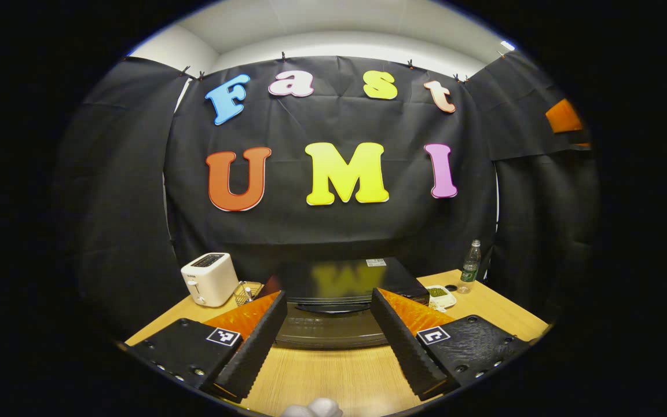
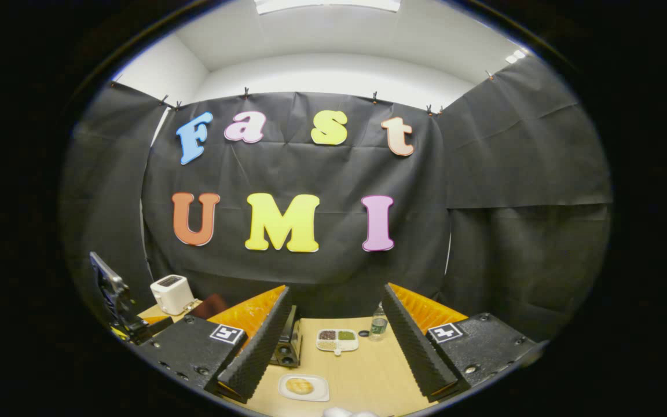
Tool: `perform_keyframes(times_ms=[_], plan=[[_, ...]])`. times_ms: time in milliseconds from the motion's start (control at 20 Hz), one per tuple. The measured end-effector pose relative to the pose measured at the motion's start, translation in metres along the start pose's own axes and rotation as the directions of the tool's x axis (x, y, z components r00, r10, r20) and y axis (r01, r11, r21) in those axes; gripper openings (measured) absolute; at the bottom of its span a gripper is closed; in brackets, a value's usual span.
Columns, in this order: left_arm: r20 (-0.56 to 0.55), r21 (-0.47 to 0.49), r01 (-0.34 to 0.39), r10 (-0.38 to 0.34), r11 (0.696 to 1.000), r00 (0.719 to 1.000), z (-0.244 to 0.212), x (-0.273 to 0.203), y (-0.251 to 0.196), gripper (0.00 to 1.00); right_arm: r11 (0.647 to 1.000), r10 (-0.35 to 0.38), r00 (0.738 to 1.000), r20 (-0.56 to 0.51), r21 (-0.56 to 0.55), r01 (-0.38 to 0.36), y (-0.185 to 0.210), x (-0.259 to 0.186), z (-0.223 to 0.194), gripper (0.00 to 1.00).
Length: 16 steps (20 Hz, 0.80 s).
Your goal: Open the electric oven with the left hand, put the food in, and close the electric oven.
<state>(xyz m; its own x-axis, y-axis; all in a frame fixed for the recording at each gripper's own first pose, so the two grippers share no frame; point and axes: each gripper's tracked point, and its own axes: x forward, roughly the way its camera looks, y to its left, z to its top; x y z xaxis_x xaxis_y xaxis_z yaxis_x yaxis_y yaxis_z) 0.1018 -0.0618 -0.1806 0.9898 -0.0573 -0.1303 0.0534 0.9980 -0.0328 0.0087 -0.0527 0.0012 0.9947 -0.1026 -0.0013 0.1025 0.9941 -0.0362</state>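
Left gripper view looks straight at the oven (image 1: 333, 301), a black box on the wooden counter (image 1: 333, 376), its door shut with the handle facing the left claw (image 1: 329, 339), which is spread wide, grips nothing and sits just short of that door. So nothing of the task looks done yet: opening, loading and closing are all still ahead. In the right gripper view the right claw (image 2: 333, 347) is likewise spread and empty, and the food (image 2: 300, 385), a round bun on a small white plate (image 2: 321, 394), lies on the counter just in front of the oven's right end. A divided dish (image 2: 337, 340) and a bottle (image 2: 377, 327) stand to the right of the oven, a white toaster (image 1: 210, 278) to its left. A pale sticker (image 1: 376, 262) on the oven's top and the bottle's label are too small to read.
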Motion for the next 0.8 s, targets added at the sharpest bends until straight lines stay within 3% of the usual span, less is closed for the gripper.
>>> perform_keyframes(times_ms=[450, 800], plan=[[-0.034, 0.027, 0.002, -0.001, 1.000, 0.999, -0.040, 0.096, -0.013, 0.95, 0.998, -0.062, 0.996, -0.070, -0.009, 0.061, -0.022, 0.018, -0.022, 0.98], [-0.097, 0.037, -0.020, 0.023, 0.999, 0.995, -0.066, 0.130, -0.003, 0.95, 0.997, -0.071, 0.991, -0.114, -0.005, 0.071, -0.025, 0.030, -0.036, 0.99]])
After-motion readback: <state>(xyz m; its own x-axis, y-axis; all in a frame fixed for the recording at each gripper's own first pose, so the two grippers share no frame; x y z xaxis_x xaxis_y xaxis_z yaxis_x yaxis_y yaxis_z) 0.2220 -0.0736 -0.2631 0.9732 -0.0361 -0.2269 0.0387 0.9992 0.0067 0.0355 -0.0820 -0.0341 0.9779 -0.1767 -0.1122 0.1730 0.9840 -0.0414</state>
